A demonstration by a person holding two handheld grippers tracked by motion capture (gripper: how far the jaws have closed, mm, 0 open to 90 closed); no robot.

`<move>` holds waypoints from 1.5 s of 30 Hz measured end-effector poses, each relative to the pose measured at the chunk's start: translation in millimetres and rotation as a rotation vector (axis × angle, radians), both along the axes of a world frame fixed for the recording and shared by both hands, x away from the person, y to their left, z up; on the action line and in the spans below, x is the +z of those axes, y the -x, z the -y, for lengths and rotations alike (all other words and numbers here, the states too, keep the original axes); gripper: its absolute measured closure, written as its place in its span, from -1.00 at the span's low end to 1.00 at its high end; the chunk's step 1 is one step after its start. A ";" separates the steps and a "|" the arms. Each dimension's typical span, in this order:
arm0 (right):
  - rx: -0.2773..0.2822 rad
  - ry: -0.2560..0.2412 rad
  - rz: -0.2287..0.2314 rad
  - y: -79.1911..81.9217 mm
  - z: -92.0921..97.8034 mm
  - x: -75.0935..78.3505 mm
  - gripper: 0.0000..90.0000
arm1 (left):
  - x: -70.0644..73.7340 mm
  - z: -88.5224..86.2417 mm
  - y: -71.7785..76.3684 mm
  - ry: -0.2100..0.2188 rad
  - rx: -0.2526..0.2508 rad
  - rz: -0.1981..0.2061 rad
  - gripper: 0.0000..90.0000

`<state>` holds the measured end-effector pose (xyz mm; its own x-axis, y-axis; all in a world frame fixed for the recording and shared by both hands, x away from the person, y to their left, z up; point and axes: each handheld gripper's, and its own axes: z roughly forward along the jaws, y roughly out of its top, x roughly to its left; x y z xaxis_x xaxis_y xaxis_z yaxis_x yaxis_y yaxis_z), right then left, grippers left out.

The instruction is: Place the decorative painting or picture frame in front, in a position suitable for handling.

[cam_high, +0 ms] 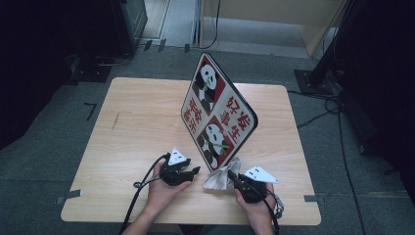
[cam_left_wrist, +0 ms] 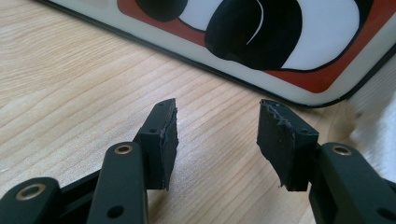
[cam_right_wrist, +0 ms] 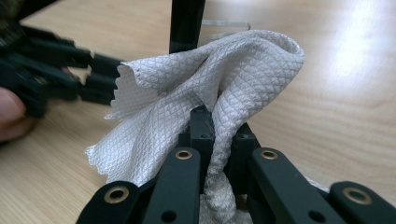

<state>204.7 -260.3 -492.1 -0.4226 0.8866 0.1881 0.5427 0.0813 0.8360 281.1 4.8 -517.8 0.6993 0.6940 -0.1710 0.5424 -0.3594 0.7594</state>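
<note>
Nearest, the right gripper (cam_right_wrist: pixel 215 140) pinches a crumpled white cloth (cam_right_wrist: pixel 205 88) tight. Left gripper (cam_left_wrist: pixel 217 135) stands spread wide, empty, just before the tilted panda board (cam_high: pixel 218 110).

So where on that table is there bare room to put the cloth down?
The widest bare wood is the table's left half, between its left edge and the panda board. A narrower strip lies right of the board. The near edge is crowded: the left gripper, cloth and right gripper meet at the board's lower corner.
</note>
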 end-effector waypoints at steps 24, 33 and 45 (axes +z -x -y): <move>-0.052 -0.069 0.026 0.3 27.9 14.0 0.88 | -0.1 49.5 27.8 -0.123 -0.042 0.095 -0.12; 0.036 -0.130 0.055 1.6 20.6 20.4 0.87 | 0.2 60.5 36.9 -0.144 -0.014 0.142 -0.25; 0.103 -0.181 0.063 -6.0 13.5 23.4 0.85 | -0.3 66.1 39.1 -0.162 -0.007 0.151 -0.31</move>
<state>210.7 -273.8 -468.7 -0.5252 0.7921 0.3111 0.4856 -0.0213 0.8739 242.0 -61.4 -518.1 0.7134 0.6991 0.0489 0.4243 -0.4864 0.7638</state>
